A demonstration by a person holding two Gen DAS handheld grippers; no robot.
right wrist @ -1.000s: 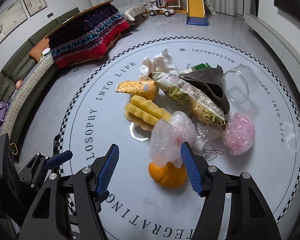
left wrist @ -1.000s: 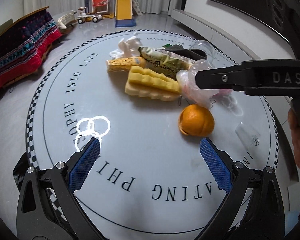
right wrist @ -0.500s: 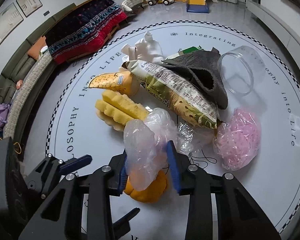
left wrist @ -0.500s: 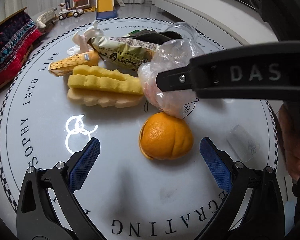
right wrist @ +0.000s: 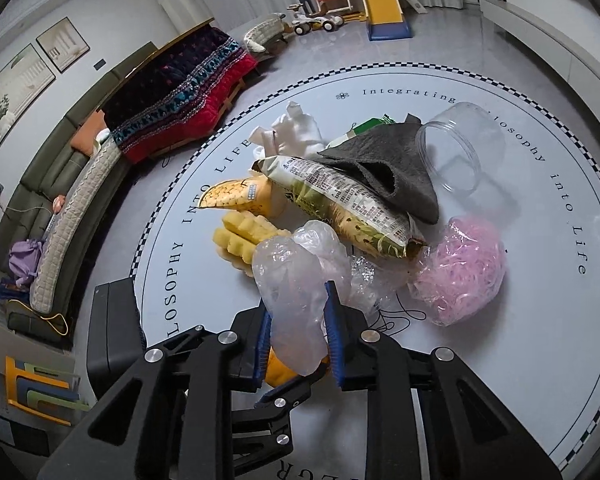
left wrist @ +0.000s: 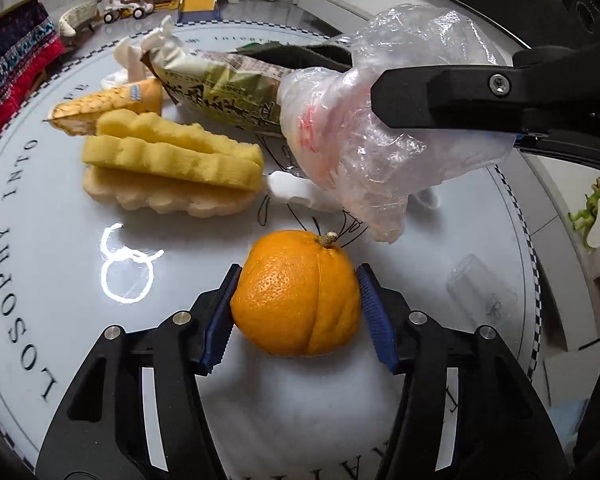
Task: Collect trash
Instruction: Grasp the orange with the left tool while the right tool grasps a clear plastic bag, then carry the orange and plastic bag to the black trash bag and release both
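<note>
Left gripper (left wrist: 296, 312): jaws closing, blue pads at both flanks of the orange peel (left wrist: 296, 292), which sat on the bench near the edge closest to the camera; whether the pads pressed yet could not be told for certain, though they appeared to touch. Right gripper (right wrist: 296, 336): jaws closing on the crumpled clear plastic bag (right wrist: 296, 280), pinched between the pads and, in the left view, carried clear of the surface above the orange peel.

Progress, judged: early. Two pieces in hand at most; no bin or sack in sight in either view, so nothing looked deposited yet.

Still lying on the round bench (right wrist: 520, 360), toward its middle: yellow sponge strips (left wrist: 172, 156), corn-print wrapper (right wrist: 236, 196), green snack bag (right wrist: 340, 200), grey cloth (right wrist: 384, 172), white tissue (right wrist: 296, 128), clear jar (right wrist: 456, 148) on its side toward the far right edge, pink shredded bundle (right wrist: 460, 276) right of centre, crinkled film (right wrist: 368, 280) beside it.

Room: near and left parts of the bench bare, open for lifting straight up. The two grippers sat close, one over the other; that looked the tightest spot. Checkered rim well apart from the pile.
</note>
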